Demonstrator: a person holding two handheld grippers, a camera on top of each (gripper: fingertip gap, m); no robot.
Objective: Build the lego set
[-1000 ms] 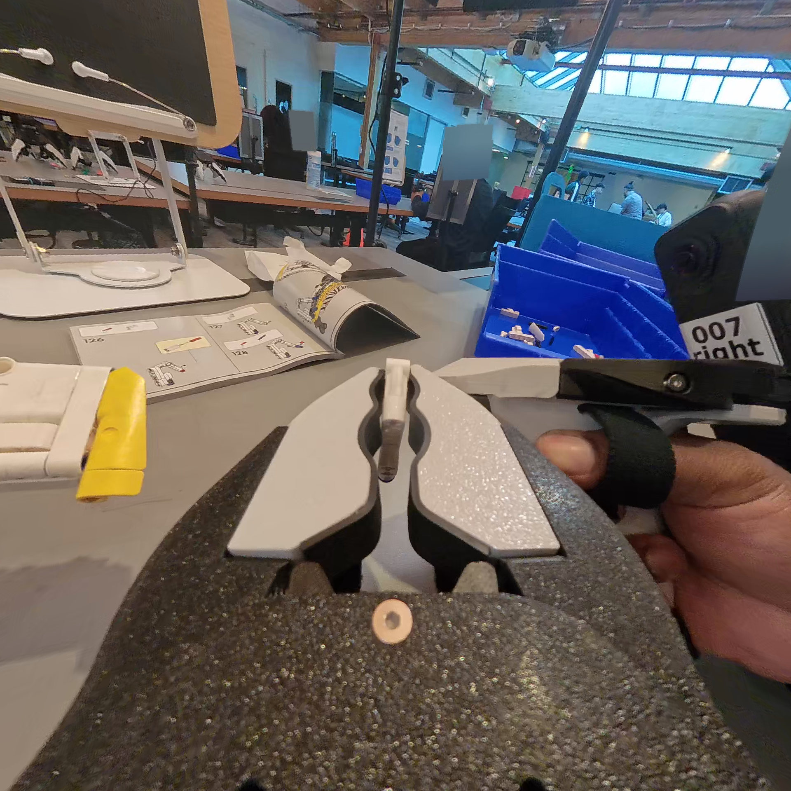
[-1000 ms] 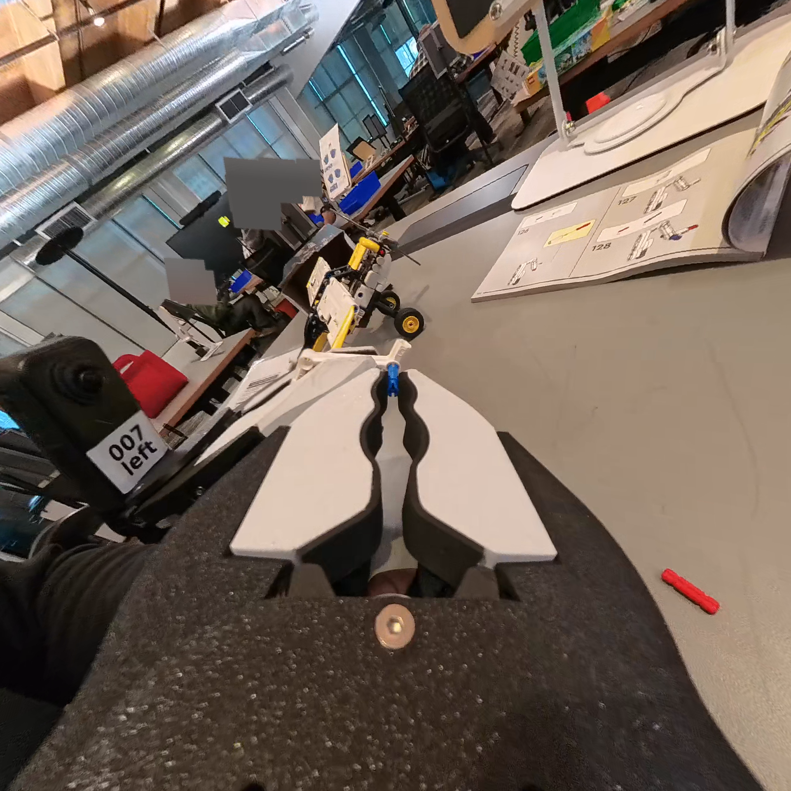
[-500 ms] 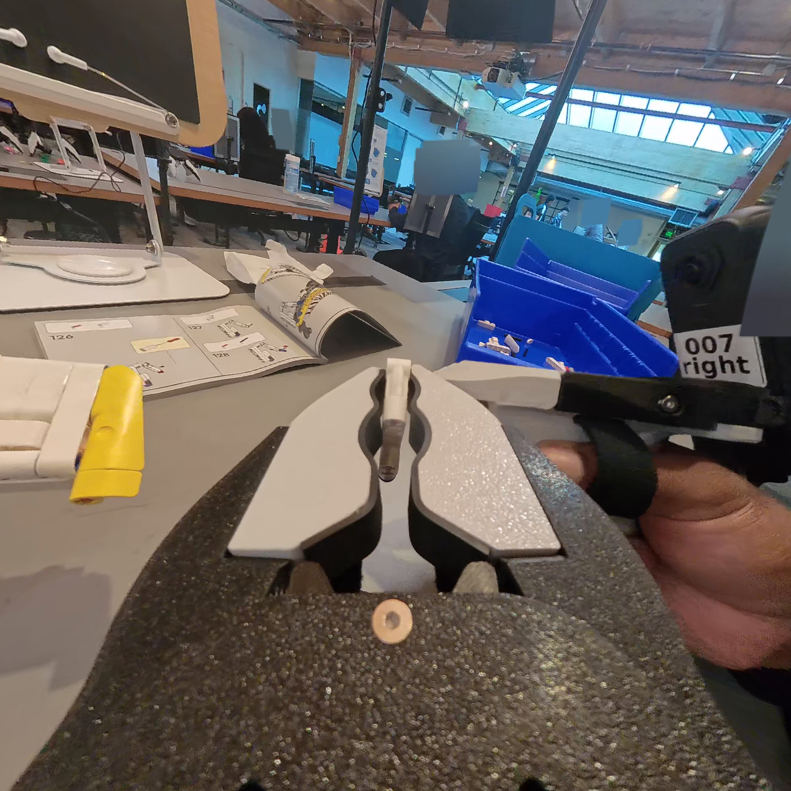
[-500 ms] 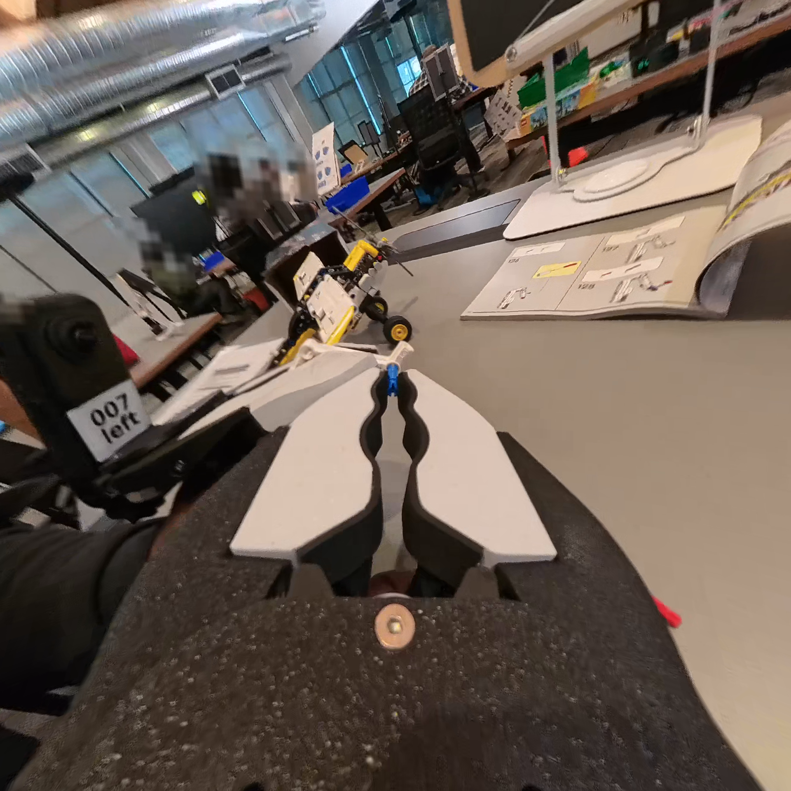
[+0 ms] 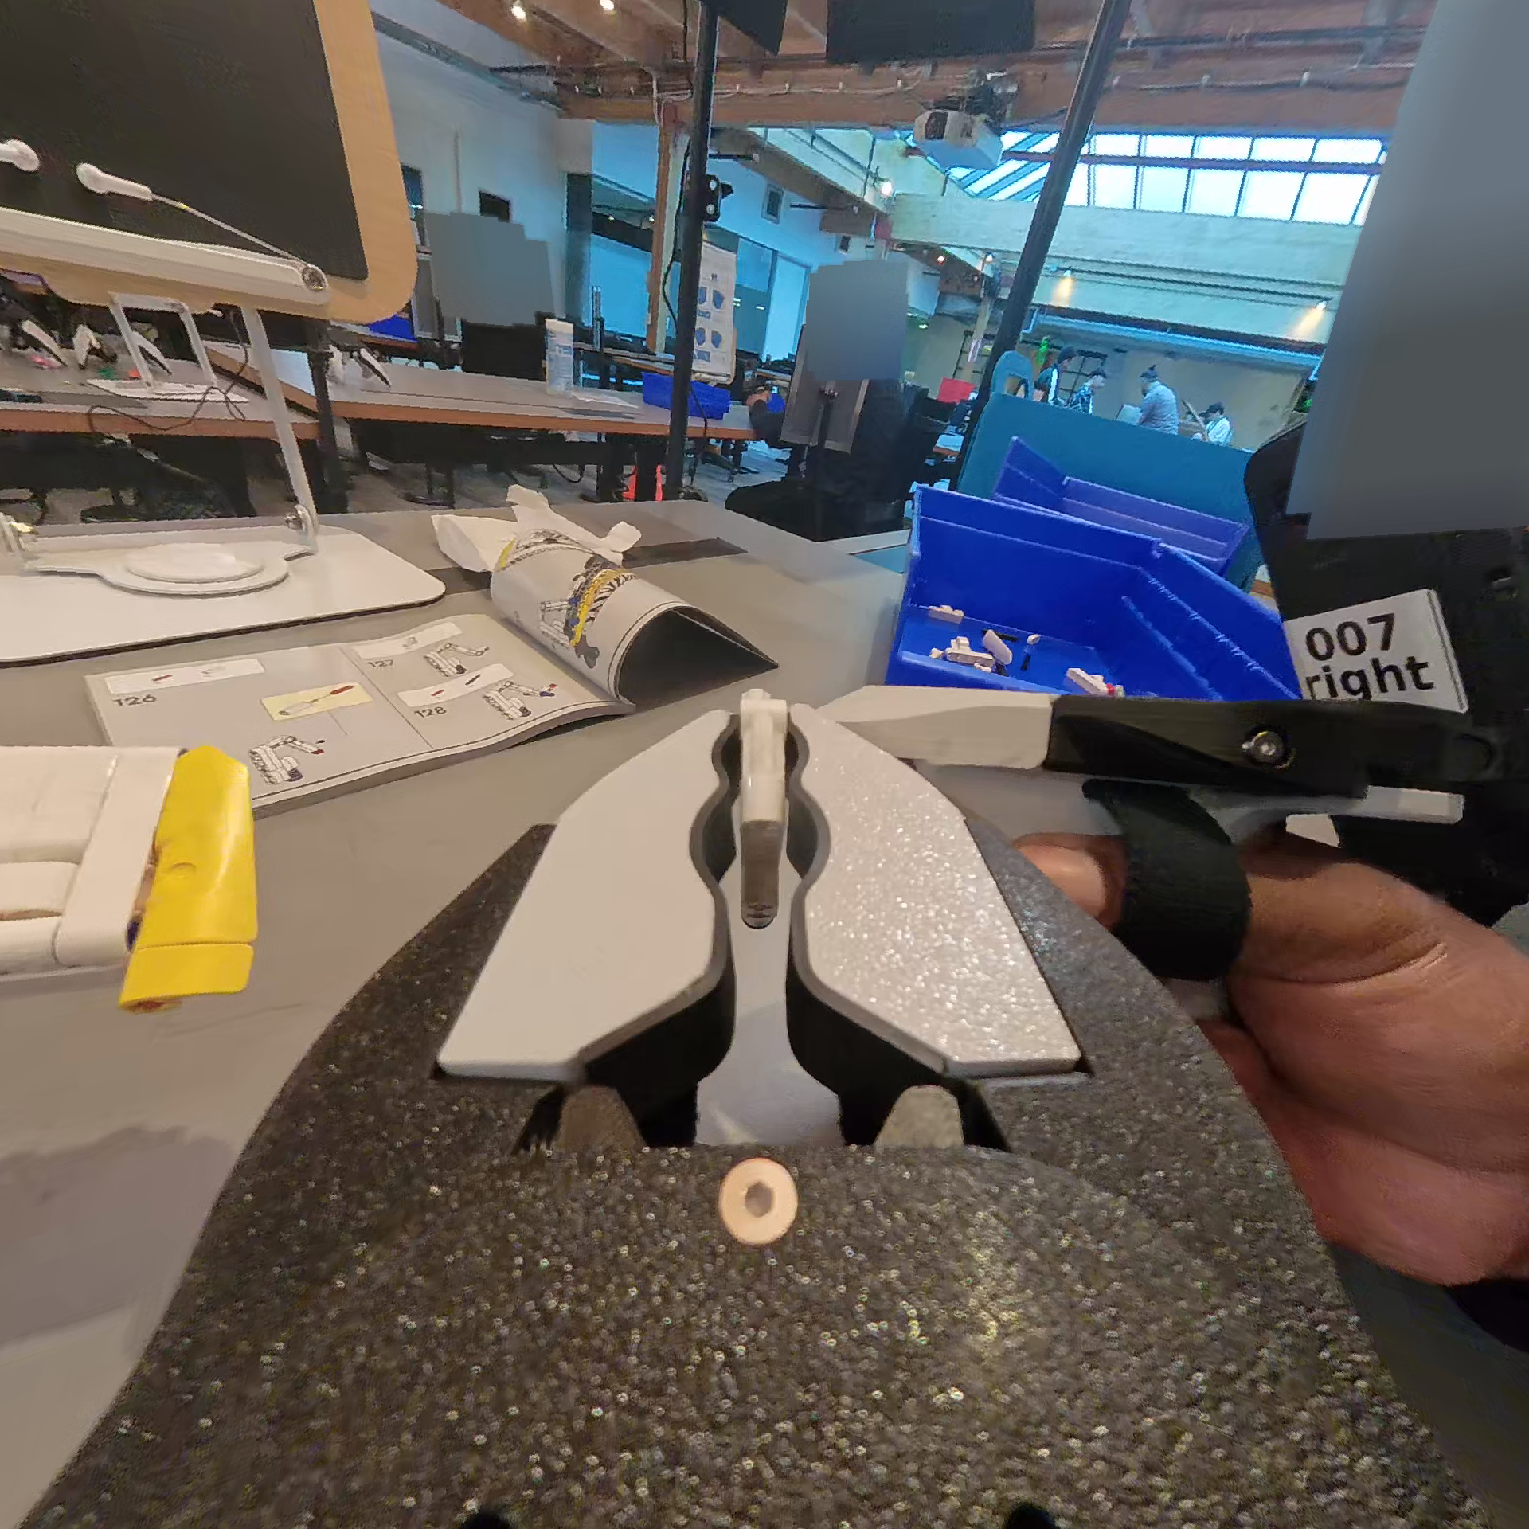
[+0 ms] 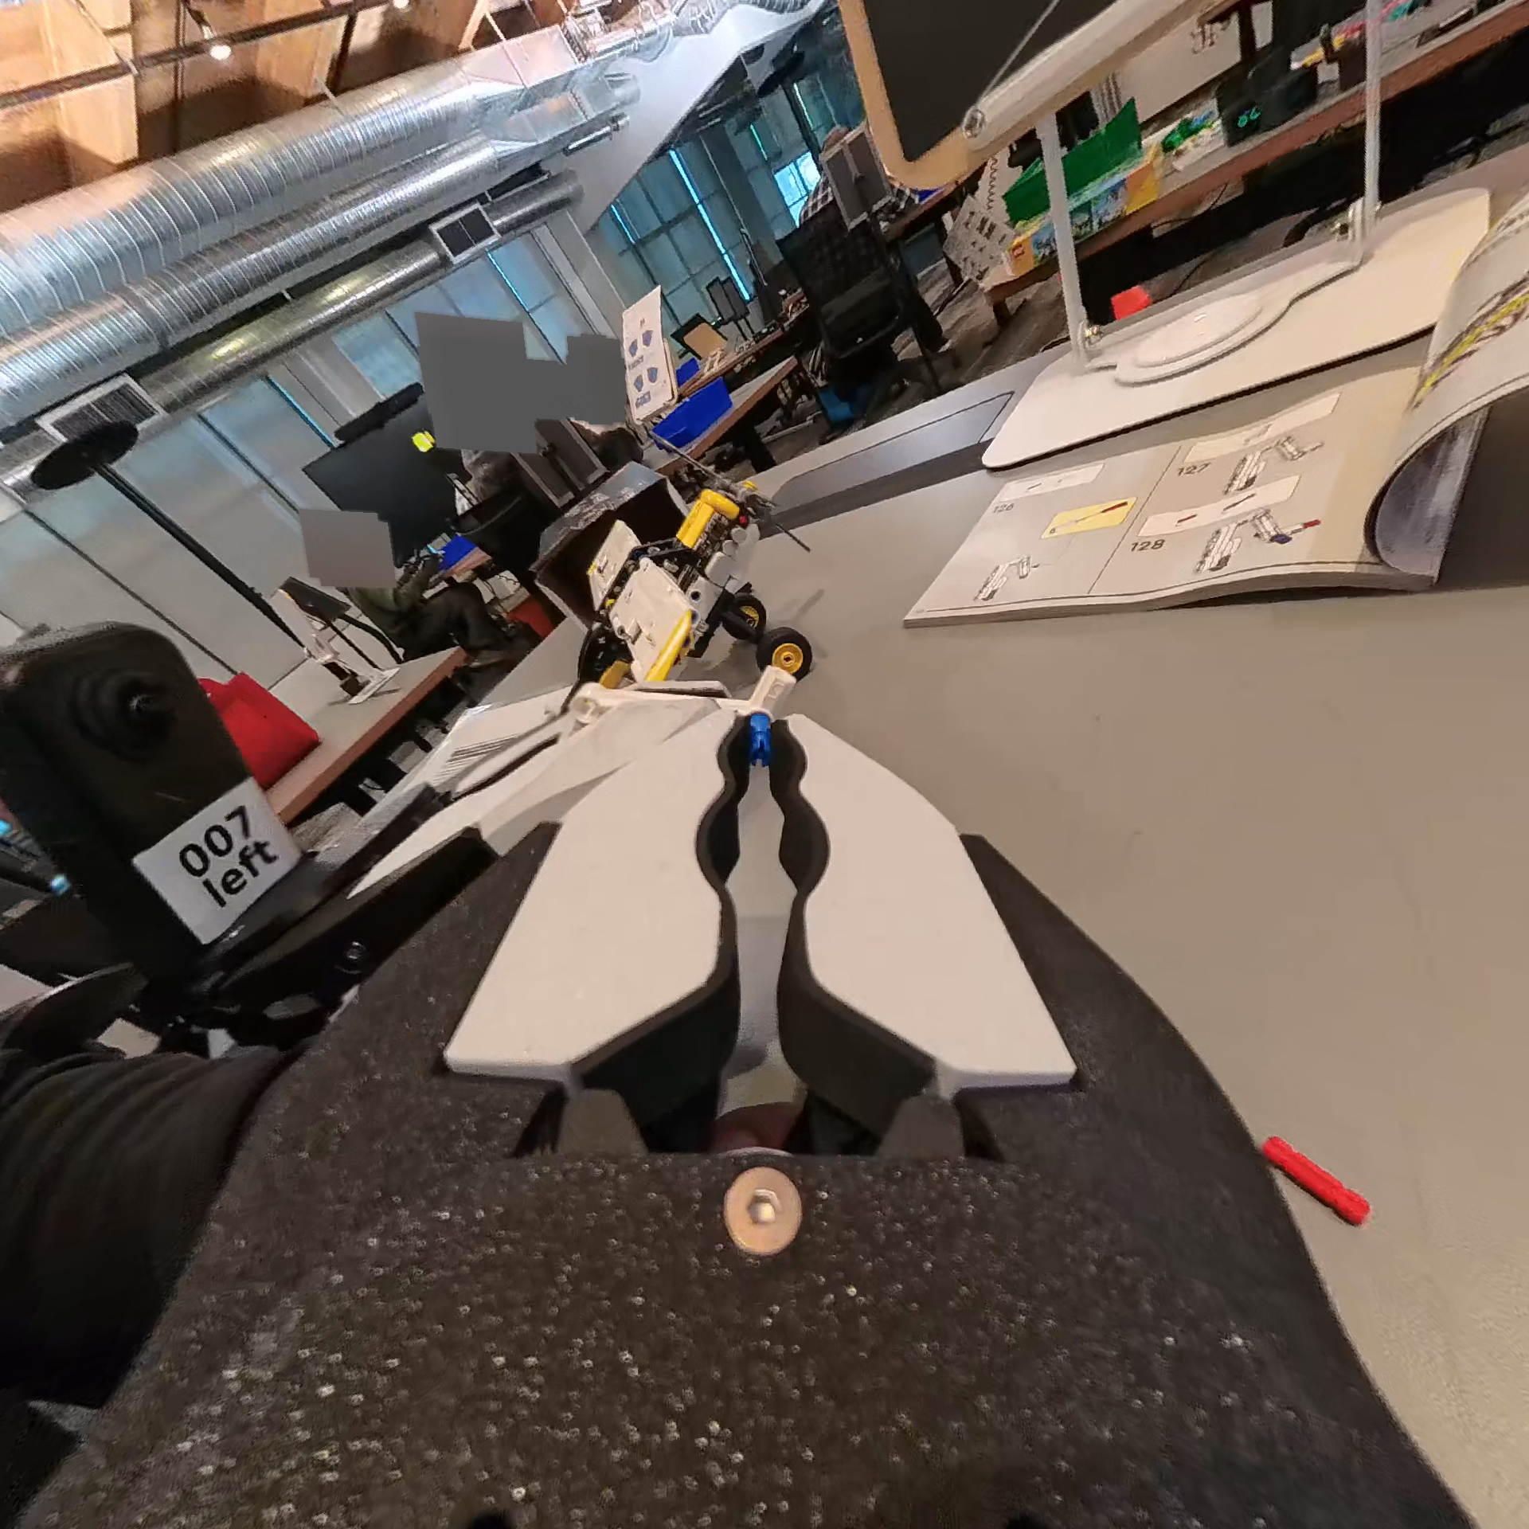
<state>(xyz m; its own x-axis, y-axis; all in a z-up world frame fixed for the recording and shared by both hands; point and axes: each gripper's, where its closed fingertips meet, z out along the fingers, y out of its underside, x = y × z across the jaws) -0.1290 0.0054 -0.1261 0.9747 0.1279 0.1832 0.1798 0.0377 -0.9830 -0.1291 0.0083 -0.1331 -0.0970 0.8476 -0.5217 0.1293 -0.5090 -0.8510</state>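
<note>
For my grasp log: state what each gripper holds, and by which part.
Left gripper: white angled beam, clamped near its front end. Right gripper: small blue pin, pinched at the fingertips, its front end meeting the beam.

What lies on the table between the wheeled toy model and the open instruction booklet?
Nothing: in the right wrist view, the stretch of grey table between the wheeled model and the booklet is bare.
</note>
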